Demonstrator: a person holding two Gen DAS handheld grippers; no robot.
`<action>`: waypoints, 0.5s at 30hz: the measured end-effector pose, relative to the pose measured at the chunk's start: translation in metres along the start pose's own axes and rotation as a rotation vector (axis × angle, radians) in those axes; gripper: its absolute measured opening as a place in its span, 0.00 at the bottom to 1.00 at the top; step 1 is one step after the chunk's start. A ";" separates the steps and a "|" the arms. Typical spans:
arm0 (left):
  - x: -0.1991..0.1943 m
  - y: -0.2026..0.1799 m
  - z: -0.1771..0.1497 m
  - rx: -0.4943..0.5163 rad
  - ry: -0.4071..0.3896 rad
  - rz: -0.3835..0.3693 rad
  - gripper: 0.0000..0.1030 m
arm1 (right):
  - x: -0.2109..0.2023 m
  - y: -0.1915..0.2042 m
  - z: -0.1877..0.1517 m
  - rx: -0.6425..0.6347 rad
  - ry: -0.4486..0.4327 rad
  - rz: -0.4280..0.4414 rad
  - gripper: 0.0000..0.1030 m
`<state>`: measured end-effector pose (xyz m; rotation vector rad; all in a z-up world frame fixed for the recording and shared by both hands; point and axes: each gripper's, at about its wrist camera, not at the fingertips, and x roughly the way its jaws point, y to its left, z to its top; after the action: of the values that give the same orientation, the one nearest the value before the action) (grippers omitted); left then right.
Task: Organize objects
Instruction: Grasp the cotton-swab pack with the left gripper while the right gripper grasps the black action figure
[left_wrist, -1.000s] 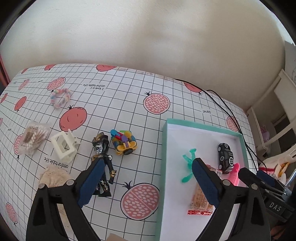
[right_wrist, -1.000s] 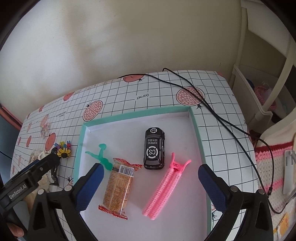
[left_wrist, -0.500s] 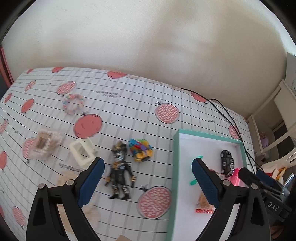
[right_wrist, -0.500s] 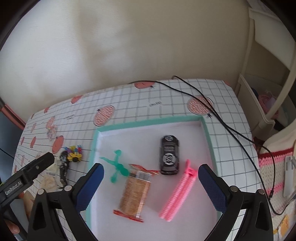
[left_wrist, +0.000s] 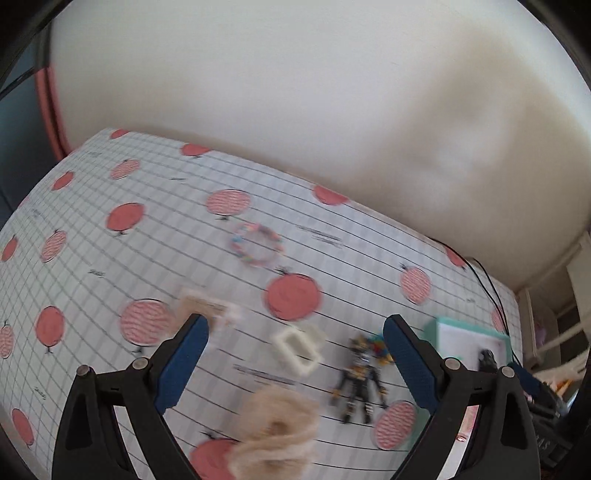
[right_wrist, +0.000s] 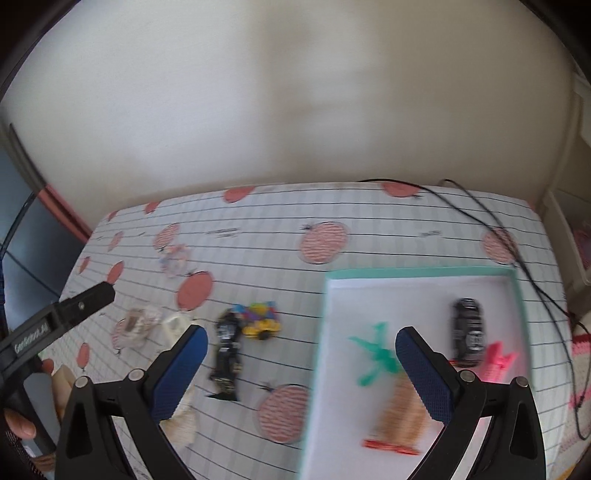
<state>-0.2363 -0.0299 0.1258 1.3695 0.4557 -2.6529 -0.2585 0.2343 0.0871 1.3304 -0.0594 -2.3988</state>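
The left claw (left_wrist: 295, 347) hangs spread and empty — a white frame (left_wrist: 298, 346) lies between its fingers on the bench (left_wrist: 110, 266). The right claw (right_wrist: 301, 354) is spread too — the dark figure (right_wrist: 227, 354) just inside its left finger.

- A home room: the table (right_wrist: 369, 221) wears a grid oilcloth printed with pink fruit, against a plain cream wall (right_wrist: 295, 92) at 12 o'clock
- White shelving (right_wrist: 570, 236) and a crocheted striped cloth (right_wrist: 581, 354) at 3 o'clock
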 end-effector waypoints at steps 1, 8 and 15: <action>0.001 0.007 0.004 -0.009 -0.002 0.006 0.93 | 0.005 0.010 -0.001 -0.014 0.007 0.007 1.00; 0.016 0.063 0.019 -0.044 0.007 0.076 0.93 | 0.050 0.053 -0.020 -0.073 0.078 0.028 1.00; 0.051 0.085 0.016 -0.062 0.064 0.087 0.93 | 0.085 0.054 -0.032 -0.065 0.141 0.006 0.97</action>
<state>-0.2579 -0.1143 0.0759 1.4260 0.4695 -2.5111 -0.2549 0.1587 0.0131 1.4623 0.0531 -2.2755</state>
